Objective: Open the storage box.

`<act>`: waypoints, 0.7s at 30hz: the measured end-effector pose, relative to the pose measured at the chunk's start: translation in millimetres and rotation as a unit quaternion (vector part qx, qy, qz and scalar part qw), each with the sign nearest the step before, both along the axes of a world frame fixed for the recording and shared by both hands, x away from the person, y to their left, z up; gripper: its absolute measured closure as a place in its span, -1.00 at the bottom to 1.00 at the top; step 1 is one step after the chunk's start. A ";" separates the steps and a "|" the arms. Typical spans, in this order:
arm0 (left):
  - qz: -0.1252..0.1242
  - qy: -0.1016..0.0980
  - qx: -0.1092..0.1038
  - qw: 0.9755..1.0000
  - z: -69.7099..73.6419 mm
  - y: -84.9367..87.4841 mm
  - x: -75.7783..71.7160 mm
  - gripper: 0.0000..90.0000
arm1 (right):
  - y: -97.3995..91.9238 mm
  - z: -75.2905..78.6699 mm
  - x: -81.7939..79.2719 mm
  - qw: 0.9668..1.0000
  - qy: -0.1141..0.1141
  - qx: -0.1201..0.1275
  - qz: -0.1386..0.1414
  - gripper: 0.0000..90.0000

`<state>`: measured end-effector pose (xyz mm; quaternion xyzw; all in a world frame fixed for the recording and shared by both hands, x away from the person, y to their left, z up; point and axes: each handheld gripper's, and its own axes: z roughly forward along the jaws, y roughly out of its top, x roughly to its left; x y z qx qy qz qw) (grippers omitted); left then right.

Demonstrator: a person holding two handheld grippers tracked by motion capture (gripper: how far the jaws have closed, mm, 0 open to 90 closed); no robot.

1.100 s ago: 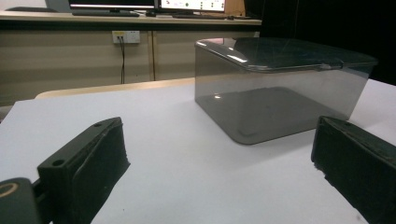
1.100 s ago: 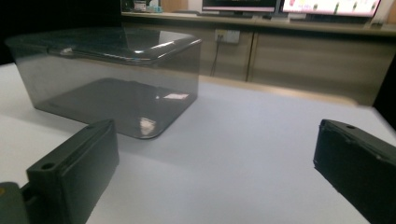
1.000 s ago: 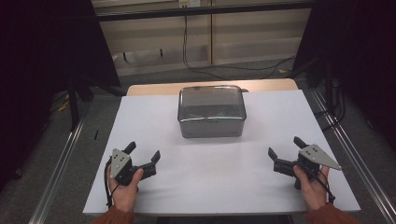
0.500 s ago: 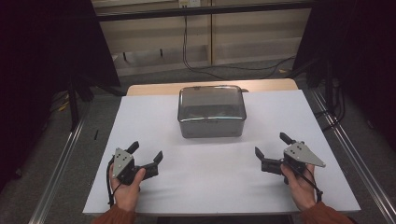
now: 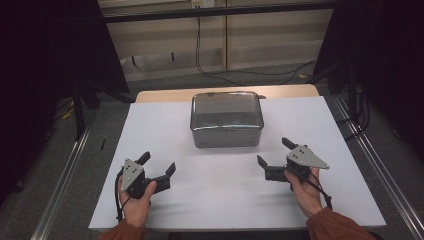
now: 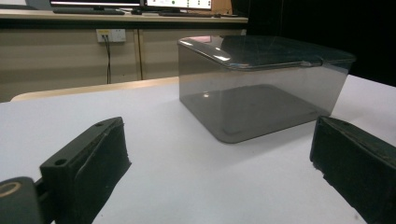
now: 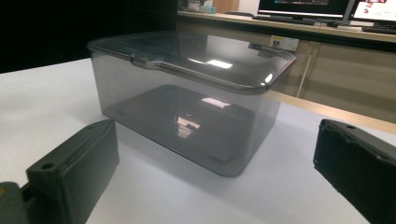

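A smoky grey, see-through plastic box [image 5: 227, 119] sits on the white sheet [image 5: 150, 125] that covers the table, close to the far edge and about midway between the left and right edges. It is a rounded rectangle with soft corners, and its long axis runs left to right, parallel to the far edge, so one long wall faces the person. A glossy lid [image 7: 196, 55] of the same tinted plastic lies flat on it with a lip that overhangs the walls; it catches bright reflections, and the box floor shows through the walls. The left claw [image 5: 159, 163] rests near the near-left corner of the table, held in the left hand [image 5: 136, 200], released, with its two black blocky jaws spread wide and aimed toward the box, well apart from it. The right claw [image 5: 274, 153] is near the near-right part of the table in the right hand [image 5: 305, 192], also released, jaws wide and angled toward the box's right front corner, not touching it. Each claw carries a grey three-cornered plate on top.
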<state>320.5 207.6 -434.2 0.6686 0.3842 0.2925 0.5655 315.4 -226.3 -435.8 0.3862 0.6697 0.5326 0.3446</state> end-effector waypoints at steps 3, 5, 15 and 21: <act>-0.001 0.000 0.000 1.000 0.0 0.0 0.0 -0.91 | 5.7 2.2 2.9 1.000 -0.003 -0.005 0.013 -1.00; -0.001 0.003 0.001 1.000 -0.4 0.1 0.2 -0.91 | 9.6 3.3 4.9 1.000 -0.004 -0.007 0.017 -1.00; 0.002 0.004 0.002 1.000 -0.5 -0.1 1.4 -0.91 | 27.8 6.6 18.2 0.999 -0.013 -0.028 0.041 -0.98; 0.003 0.005 0.003 1.000 -0.5 0.8 1.4 -0.91 | 40.4 9.0 26.5 0.997 -0.028 -0.049 0.049 -0.96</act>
